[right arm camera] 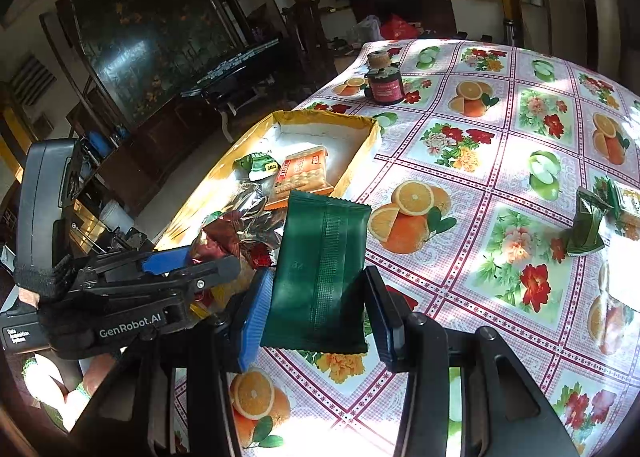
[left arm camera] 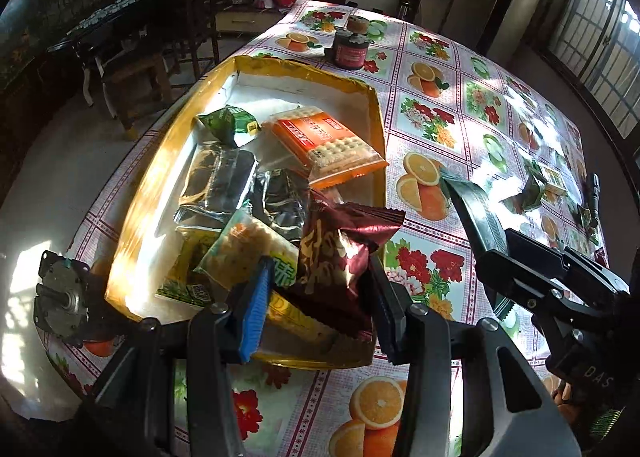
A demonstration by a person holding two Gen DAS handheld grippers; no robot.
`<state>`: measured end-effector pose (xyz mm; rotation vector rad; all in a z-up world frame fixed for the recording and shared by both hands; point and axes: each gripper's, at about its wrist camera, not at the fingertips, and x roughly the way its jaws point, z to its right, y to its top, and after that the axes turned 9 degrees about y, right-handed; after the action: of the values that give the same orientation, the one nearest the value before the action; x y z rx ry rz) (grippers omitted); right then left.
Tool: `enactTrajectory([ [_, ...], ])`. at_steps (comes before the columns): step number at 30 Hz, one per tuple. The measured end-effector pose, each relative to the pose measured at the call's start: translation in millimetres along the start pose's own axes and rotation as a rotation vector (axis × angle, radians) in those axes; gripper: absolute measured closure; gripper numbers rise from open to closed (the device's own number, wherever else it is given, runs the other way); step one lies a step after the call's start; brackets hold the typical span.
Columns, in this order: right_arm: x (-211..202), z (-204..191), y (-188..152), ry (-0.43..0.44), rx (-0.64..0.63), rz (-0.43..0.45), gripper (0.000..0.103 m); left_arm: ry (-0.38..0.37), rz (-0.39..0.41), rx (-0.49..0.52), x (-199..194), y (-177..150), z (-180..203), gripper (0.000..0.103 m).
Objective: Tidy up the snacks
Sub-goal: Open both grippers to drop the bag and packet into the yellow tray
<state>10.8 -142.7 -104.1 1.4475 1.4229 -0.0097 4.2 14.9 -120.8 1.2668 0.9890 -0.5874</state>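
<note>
My left gripper (left arm camera: 316, 297) is shut on a dark red snack packet (left arm camera: 332, 257), held over the near end of the yellow box (left arm camera: 160, 173). In the box lie several snacks: an orange cracker pack (left arm camera: 332, 141), silver packets (left arm camera: 220, 181) and a green packet (left arm camera: 230, 123). My right gripper (right arm camera: 318, 309) is shut on a dark green packet (right arm camera: 324, 269), held above the tablecloth just right of the yellow box (right arm camera: 360, 165). The right gripper (left arm camera: 532, 273) shows at the right of the left wrist view. The left gripper (right arm camera: 140, 289) shows at the left of the right wrist view.
A dark jar (left arm camera: 352, 49) stands on the fruit-patterned tablecloth (left arm camera: 440, 105) beyond the box. More green packets (right arm camera: 588, 225) lie on the table's right side. A small metal motor (left arm camera: 60, 297) sits at the table's near left edge. Dark chairs (left arm camera: 132, 69) stand left of the table.
</note>
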Motion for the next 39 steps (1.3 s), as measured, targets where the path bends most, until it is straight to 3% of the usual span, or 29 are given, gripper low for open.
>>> enactTrajectory([
  [8, 43, -16, 25, 0.052, -0.032, -0.020, 0.057, 0.072, -0.022, -0.077, 18, 13, -37, 0.055],
  [21, 97, -20, 35, 0.050, -0.053, -0.089, 0.057, 0.103, -0.040, -0.075, 34, 18, -42, 0.055],
  [30, 90, -20, 38, 0.046, -0.047, -0.069, 0.052, 0.113, -0.029, -0.074, 30, 21, -42, 0.052],
  [39, 46, 1, 21, 0.028, 0.009, -0.009, 0.047, 0.104, -0.012, -0.055, 17, 19, -29, 0.048],
])
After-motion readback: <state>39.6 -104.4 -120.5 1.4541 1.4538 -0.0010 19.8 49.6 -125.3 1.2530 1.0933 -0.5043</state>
